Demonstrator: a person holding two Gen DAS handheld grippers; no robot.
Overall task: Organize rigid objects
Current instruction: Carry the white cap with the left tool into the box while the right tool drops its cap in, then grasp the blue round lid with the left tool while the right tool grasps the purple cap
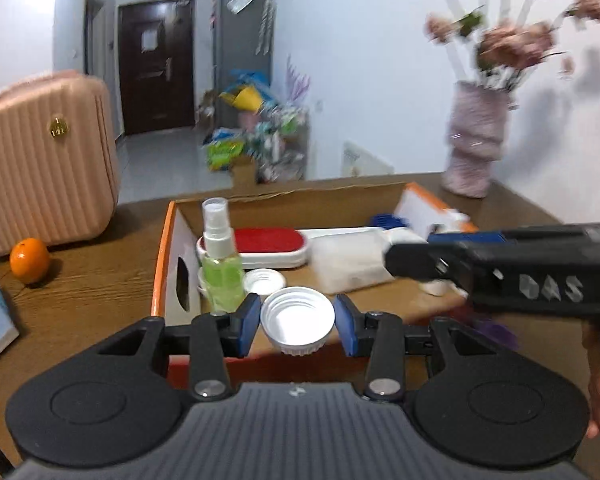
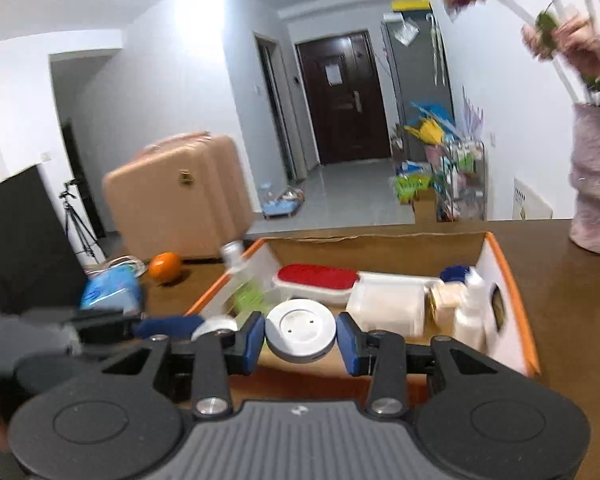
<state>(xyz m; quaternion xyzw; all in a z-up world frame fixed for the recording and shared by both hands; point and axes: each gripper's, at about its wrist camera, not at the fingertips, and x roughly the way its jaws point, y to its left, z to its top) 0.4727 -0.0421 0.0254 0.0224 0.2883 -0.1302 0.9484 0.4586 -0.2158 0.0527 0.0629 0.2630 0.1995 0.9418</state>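
My left gripper [image 1: 298, 325] is shut on a white screw lid [image 1: 298, 320], open side up, held over the near edge of a cardboard box [image 1: 162, 256]. My right gripper [image 2: 301, 340] is shut on a white round disc [image 2: 301, 334] over the same box [image 2: 512, 280]. The box holds a green spray bottle [image 1: 221, 264], a red-topped white case [image 1: 268, 246], a clear plastic container [image 1: 348, 258], a small white lid [image 1: 265, 281] and a white bottle [image 2: 472, 308]. The right gripper's body [image 1: 512, 264] crosses the left wrist view; the left gripper's body [image 2: 112, 326] shows at the left of the right wrist view.
An orange [image 1: 29, 260], a pink suitcase [image 1: 44, 160] and a blue pack [image 2: 110, 290] stand left of the box on the wooden table [image 1: 88, 288]. A pink vase with flowers [image 1: 476, 136] stands at the back right.
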